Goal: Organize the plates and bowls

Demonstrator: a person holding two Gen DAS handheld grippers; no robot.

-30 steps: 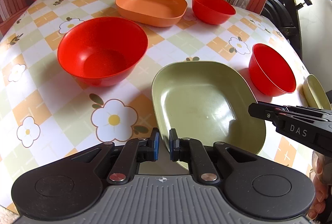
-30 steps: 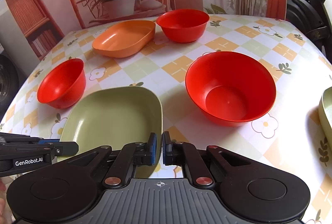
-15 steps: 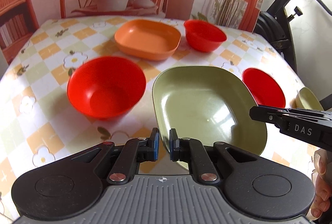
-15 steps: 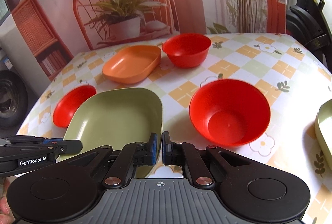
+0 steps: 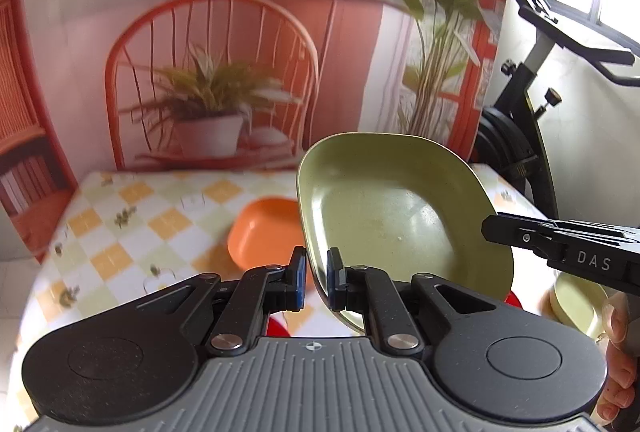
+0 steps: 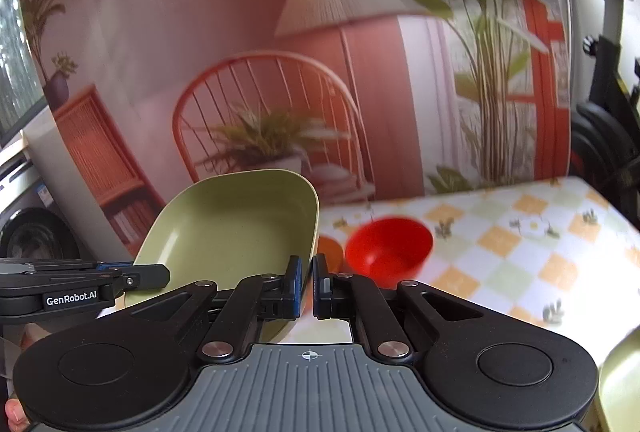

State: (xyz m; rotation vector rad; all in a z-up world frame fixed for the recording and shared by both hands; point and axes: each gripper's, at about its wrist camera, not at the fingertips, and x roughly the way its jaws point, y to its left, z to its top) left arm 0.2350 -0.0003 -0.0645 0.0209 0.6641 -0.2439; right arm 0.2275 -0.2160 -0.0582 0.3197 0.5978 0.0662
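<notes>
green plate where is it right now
The green plate is lifted off the table, tilted, its rim pinched by both the left gripper and right gripper; the orange plate lies on the table beyond it.

Olive-green plate (image 5: 392, 216) tilted, held above table; orange plate (image 5: 262, 232) on table.

"DAS" (right gripper (image 5: 490, 230)), "GenRobot.AI" (left gripper (image 6: 166, 276))

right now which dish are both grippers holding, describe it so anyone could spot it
Over the checked flower-print table, in front of the chair backdrop, both grippers pinch opposite rims of one lifted dish. It is the big green plate, held tilted in the air; the orange plate lies flat below it.
</notes>
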